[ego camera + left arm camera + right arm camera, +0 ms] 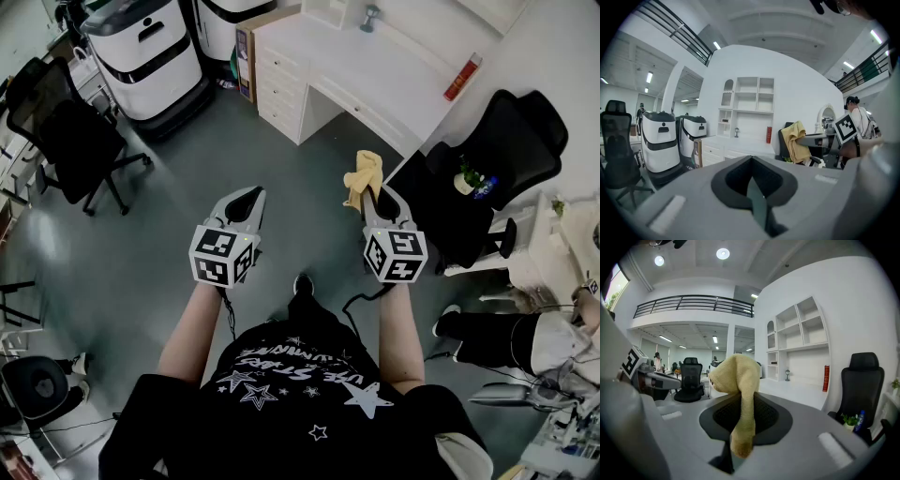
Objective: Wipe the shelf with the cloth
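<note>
From my end the grey floor point(141, 244) fills most of the head view, and I'm standing in the middle of it with both arms held out in front. Ahead and to the right is the white desk point(375, 66) with drawers, and the gripper views show the white shelf unit point(747, 101) rising from the back of it, well apart from both grippers. Two bulky white machines point(150, 56) with black bands stand to the left of the desk. One black office chair point(75, 141) sits on the floor at the left, and a second black office chair point(497, 159) stands at the right, near the desk end. The left gripper point(246, 199) is held level over bare floor; its own view shows the jaws pressed together with nothing between them. The right gripper point(380, 202) is level beside it, and its jaws are pinching the yellow cloth point(364, 175), which bunches up above the tips and hangs as a fold down through the gap in the right gripper view. So the cloth is in the air in front of me, touching neither the shelf nor the desk. A red can point(462, 77) stands on the far right end of the desk, and a small potted plant point(466, 180) sits by the right-hand chair.
</note>
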